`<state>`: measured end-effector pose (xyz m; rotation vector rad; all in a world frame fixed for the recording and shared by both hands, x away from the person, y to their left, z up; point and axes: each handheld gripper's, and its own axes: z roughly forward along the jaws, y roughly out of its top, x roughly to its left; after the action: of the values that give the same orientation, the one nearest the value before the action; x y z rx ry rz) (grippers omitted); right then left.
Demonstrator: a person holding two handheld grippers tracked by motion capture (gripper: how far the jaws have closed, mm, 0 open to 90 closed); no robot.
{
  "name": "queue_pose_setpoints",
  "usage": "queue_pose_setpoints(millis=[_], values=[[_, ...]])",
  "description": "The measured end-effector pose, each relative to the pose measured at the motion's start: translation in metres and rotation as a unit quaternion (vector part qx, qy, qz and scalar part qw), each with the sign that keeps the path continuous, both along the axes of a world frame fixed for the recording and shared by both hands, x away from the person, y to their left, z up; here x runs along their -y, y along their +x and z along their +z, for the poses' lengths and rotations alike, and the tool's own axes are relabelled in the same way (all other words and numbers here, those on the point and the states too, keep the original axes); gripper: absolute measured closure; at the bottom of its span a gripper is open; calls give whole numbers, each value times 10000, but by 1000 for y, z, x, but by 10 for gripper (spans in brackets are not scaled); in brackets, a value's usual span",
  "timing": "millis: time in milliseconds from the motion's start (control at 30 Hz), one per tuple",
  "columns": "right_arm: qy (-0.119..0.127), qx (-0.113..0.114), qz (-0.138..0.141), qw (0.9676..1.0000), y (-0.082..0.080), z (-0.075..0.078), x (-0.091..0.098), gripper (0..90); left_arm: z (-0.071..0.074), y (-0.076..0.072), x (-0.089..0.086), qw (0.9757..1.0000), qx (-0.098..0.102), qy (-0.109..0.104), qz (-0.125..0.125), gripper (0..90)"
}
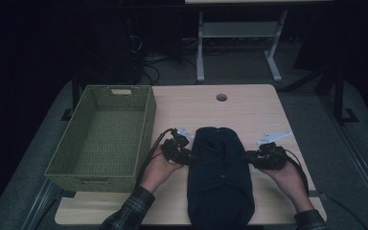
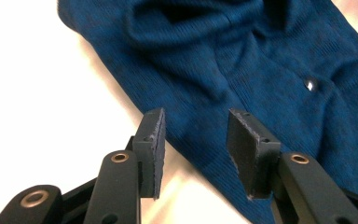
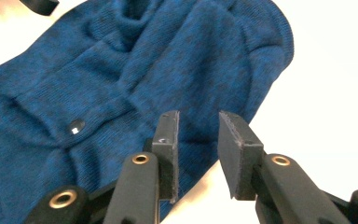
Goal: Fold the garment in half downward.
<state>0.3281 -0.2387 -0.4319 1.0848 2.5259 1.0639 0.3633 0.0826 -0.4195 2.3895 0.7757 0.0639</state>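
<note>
**Soft knit between two open tongs**

A dark blue sweater (image 1: 219, 172) lies folded into a long bundle on the bench (image 1: 249, 103), just right of the green basket (image 1: 106, 136), running from mid-bench to the near edge. The left tongs (image 1: 188, 154) sit at the sweater's left side, the right tongs (image 1: 247, 156) at its right side, both near its far half.

Both tongs stand partly open and hold nothing. In the left gripper view the pads (image 2: 154, 148) are apart over the sweater's (image 2: 242, 60) edge, with knit and bench showing in the gap. In the right gripper view the jaws are closer together, again clear of the sweater (image 3: 121, 84).

The sweater looks light, limp and a little stretchy; I judge it will sag and unfold if lifted by one point. Best hold is probably a thick pinch through all folded layers at each side edge, both hands lifting together.

The gripper views show the ribbed knit, creases and a small shiny button (image 2: 311, 84), lost in the dim high view. The high view alone gives the basket and the bundle's full length.
</note>
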Motion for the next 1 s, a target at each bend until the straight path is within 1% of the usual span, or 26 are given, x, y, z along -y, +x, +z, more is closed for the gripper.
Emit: queue_pose_setpoints(millis=[33,67,100,133,167,200,233,300,367,400,433,467,500,567,633,667,700,733,767,800,900,967,1000], values=[[-23,59,-12,10000,6,3,-1,677,2,3,1,10000,27,-33,52,586],[-23,59,-12,10000,6,3,-1,677,4,6,1,9999,50,-44,96,586],[62,55,-46,10000,9,4,-1,677,6,10,2,9999,97,-47,133,587],[59,24,-46,10000,13,5,-1,675,8,14,3,9998,128,-55,154,595],[10,31,-55,10000,17,7,-2,675,10,18,4,9997,151,-74,195,603],[28,64,-69,10000,21,8,-2,675,12,22,5,9995,189,-80,236,604],[80,39,-57,9999,25,10,-3,675,14,26,5,9993,215,-95,282,606],[31,38,-79,10000,33,13,-4,672,16,33,6,9989,271,-91,367,616],[41,-6,-64,10000,41,17,-5,668,17,41,7,9985,273,-118,464,616],[67,25,-85,9999,45,18,-6,668,17,45,8,9984,266,-109,489,616],[84,-17,-77,9999,49,19,-6,667,17,49,8,9984,248,-88,510,616],[66,-47,-88,9999,53,20,-7,667,18,52,9,9981,282,-86,548,616],[61,-25,-92,9999,57,20,-7,668,18,56,10,9979,288,-81,579,616],[81,-46,-102,9999,65,19,-8,667,19,64,12,9978,300,-36,598,616],[42,-62,-143,9999,73,19,-9,666,18,72,15,9975,327,44,618,616],[82,-8,-163,9998,76,18,-9,667,18,76,16,9974,326,70,635,615],[180,-20,-178,9997,79,17,-9,666,17,80,17,9974,322,67,648,610],[148,-80,-181,9997,83,17,-9,663,15,84,19,9974,295,72,657,610],[113,-52,-192,9997,85,16,-9,663,14,87,20,9974,268,97,660,604],[122,-42,-198,9997,88,16,-10,661,12,90,22,9975,224,62,660,592],[202,11,-254,9995,94,15,-10,659,6,95,27,9978,132,-40,649,562],[263,16,-272,9993,96,13,-9,659,1,96,31,9979,91,-46,634,542],[266,-20,-301,9992,97,12,-9,658,-2,97,33,9981,80,12,615,535]])
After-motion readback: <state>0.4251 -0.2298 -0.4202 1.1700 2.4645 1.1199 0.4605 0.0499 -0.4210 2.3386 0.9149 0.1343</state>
